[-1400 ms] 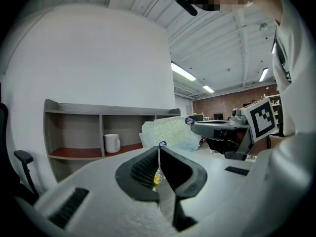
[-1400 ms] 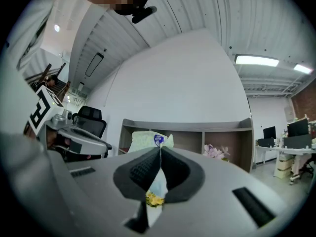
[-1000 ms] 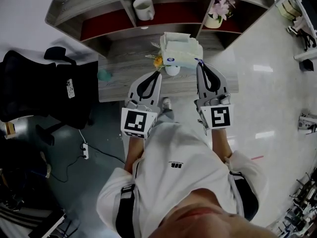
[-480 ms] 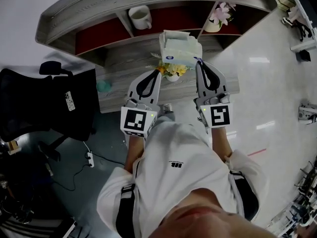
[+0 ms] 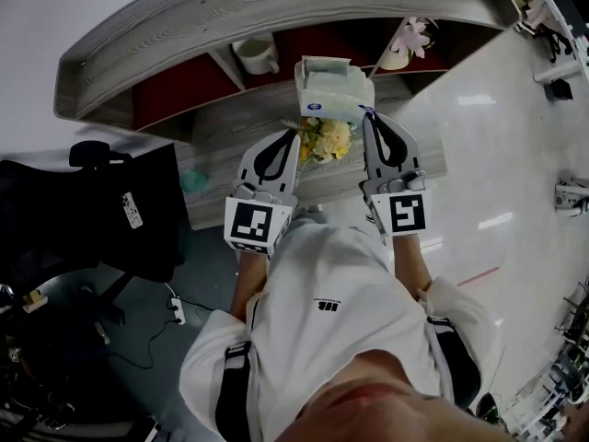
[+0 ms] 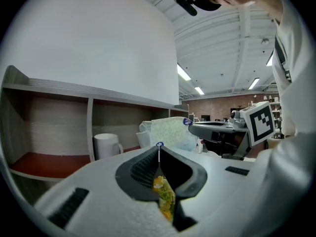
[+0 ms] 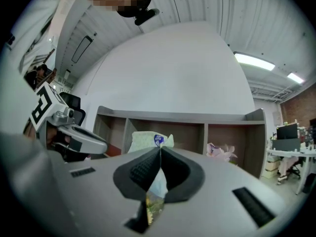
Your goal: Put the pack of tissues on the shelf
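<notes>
A pale, patterned pack of tissues (image 5: 333, 88) hangs in the air in front of the grey wooden shelf (image 5: 230, 12), level with its middle compartment. My right gripper (image 5: 368, 113) is shut on the pack's right edge; in the right gripper view the wrapper (image 7: 157, 181) shows between the closed jaws and the pack (image 7: 143, 139) rises behind the tips. My left gripper (image 5: 296, 132) is shut just left of and below the pack, with nothing seen between its jaws. In the left gripper view the pack (image 6: 170, 132) sits beyond the closed tips (image 6: 159, 146), to their right.
A white mug (image 5: 256, 55) stands in the shelf compartment left of the pack, and a pot of pink flowers (image 5: 405, 42) in the one to its right. Yellow flowers (image 5: 324, 139) stand on the desk (image 5: 239, 164) under the grippers. A black chair (image 5: 92, 210) is at left.
Both grippers and the pack have come closer to the shelf. The pack, which was over the desk's flowers, now overlaps the shelf's middle compartment. The jaws have not changed.
</notes>
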Action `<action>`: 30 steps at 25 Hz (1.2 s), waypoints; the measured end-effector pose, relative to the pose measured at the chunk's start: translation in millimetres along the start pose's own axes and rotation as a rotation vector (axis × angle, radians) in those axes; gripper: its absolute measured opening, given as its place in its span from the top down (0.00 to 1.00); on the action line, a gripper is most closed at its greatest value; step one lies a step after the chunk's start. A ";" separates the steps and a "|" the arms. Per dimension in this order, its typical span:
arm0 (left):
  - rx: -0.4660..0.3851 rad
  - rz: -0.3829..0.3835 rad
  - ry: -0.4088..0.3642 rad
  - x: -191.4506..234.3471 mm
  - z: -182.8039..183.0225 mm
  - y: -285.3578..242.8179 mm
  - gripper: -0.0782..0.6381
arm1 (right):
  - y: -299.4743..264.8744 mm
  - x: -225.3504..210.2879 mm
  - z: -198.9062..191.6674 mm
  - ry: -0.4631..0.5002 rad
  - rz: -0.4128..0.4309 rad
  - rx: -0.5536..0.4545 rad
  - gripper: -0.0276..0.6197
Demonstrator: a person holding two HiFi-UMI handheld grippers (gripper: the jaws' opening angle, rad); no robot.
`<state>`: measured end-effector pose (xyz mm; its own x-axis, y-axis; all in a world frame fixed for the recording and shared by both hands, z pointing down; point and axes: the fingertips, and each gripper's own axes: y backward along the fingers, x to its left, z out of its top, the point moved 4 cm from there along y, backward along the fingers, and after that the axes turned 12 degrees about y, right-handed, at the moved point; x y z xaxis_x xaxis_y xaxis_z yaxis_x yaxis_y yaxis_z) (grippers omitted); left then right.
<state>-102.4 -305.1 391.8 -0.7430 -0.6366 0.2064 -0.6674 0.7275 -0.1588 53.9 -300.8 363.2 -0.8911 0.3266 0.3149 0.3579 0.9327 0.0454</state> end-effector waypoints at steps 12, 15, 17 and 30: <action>0.028 -0.050 0.007 29.1 -2.6 -33.2 0.85 | -36.7 -3.3 -18.5 0.010 -0.022 0.034 0.91; 0.031 -0.055 0.007 35.1 -2.0 -39.2 0.85 | -44.8 -3.5 -22.8 0.012 -0.026 0.038 0.91; 0.034 -0.057 0.008 38.4 -1.5 -42.7 0.85 | -49.6 -3.5 -25.5 0.014 -0.026 0.044 0.91; 0.057 -0.052 0.019 54.2 -5.6 -66.1 0.85 | -76.5 -10.7 -47.2 0.032 -0.043 0.069 0.91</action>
<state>-98.3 -386.2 418.8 -0.7063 -0.6682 0.2338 -0.7075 0.6773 -0.2017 49.2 -382.9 401.0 -0.8956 0.2822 0.3439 0.2985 0.9544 -0.0057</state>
